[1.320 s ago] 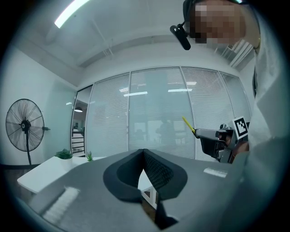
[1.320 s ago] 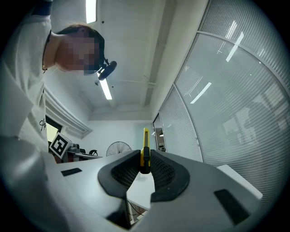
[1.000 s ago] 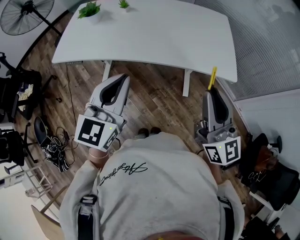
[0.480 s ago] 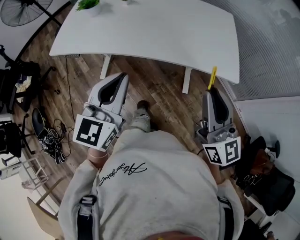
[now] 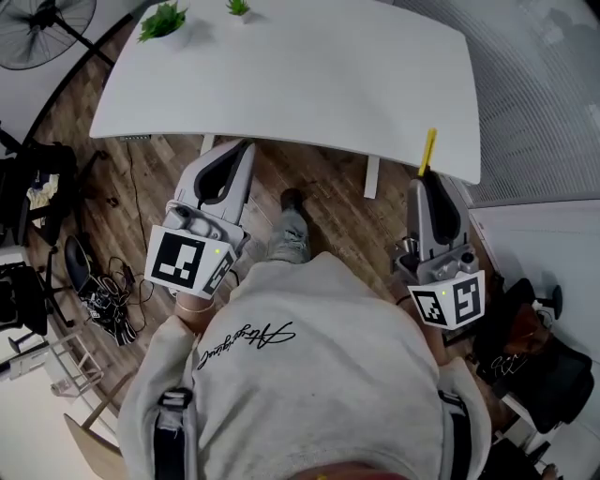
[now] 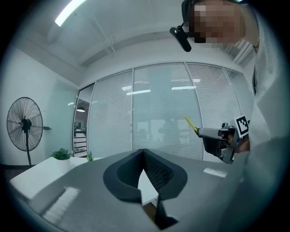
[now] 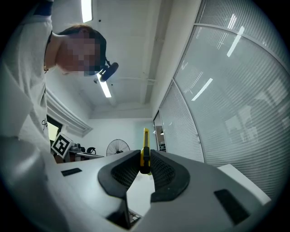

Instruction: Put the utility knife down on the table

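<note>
Utility knife (image 5: 427, 150): yellow, upright, clamped near its lower end in the right hand-held gripper (image 5: 431, 180). The jaws are closed on its flat sides. Most of the body stands out beyond the jaw tips, toward the near right edge of the bench (image 5: 309, 75).

Left hand-held gripper (image 5: 246, 148): jaw tips pressed together, nothing between them. It is held out on the left, near the bench's near edge.

Risks from here:
- The knife appears to sit at the bench edge rather than well over the top. Letting go at this spot could send it onto the wooden floor (image 5: 319, 187).
- The long free end leads the way. Pushing forward too low could knock it against the bench edge and lever it in the pads.
- The grip is short and low on a tall, thin body. A quick tilt to lay it flat could let it swing or slip.
- The bench corner on the right is close. A knife set down there could slide off the side.

Hard to make out:
- Blade out or retracted: cannot tell in either view.
- Height of the knife above the bench top: not readable from the head view.
- The knife's lower end is buried between the jaws.
- The person's grey top (image 5: 309, 375) fills the near part of the head view. Both hands are mostly behind the marker cubes.
- The far left bench corner carries two small plants (image 5: 164, 21); the rest of the top looks bare.
</note>
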`<action>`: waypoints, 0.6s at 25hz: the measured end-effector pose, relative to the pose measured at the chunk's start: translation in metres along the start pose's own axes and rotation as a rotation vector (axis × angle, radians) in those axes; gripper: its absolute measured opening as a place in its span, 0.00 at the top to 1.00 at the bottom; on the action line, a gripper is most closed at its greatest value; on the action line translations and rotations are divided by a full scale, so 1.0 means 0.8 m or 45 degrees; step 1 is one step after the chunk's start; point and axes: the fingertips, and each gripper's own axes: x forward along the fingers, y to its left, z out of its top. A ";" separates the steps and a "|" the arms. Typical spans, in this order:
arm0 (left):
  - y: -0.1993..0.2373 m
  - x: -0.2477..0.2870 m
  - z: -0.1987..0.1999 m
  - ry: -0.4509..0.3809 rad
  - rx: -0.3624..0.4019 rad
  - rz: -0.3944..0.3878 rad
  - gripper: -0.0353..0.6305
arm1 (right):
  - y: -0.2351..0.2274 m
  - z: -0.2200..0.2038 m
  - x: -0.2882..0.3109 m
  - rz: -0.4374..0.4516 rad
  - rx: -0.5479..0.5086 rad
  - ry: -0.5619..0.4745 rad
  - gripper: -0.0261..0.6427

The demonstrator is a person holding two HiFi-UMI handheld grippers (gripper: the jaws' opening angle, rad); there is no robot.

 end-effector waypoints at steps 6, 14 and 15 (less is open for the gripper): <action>0.049 0.057 0.010 -0.031 0.029 -0.017 0.97 | -0.030 -0.004 0.065 -0.005 -0.030 -0.040 0.86; 0.109 0.133 0.022 -0.028 0.024 -0.050 0.97 | -0.072 -0.008 0.149 -0.028 -0.039 -0.034 0.86; 0.115 0.141 0.023 -0.028 0.023 -0.054 0.97 | -0.077 -0.008 0.157 -0.032 -0.038 -0.035 0.86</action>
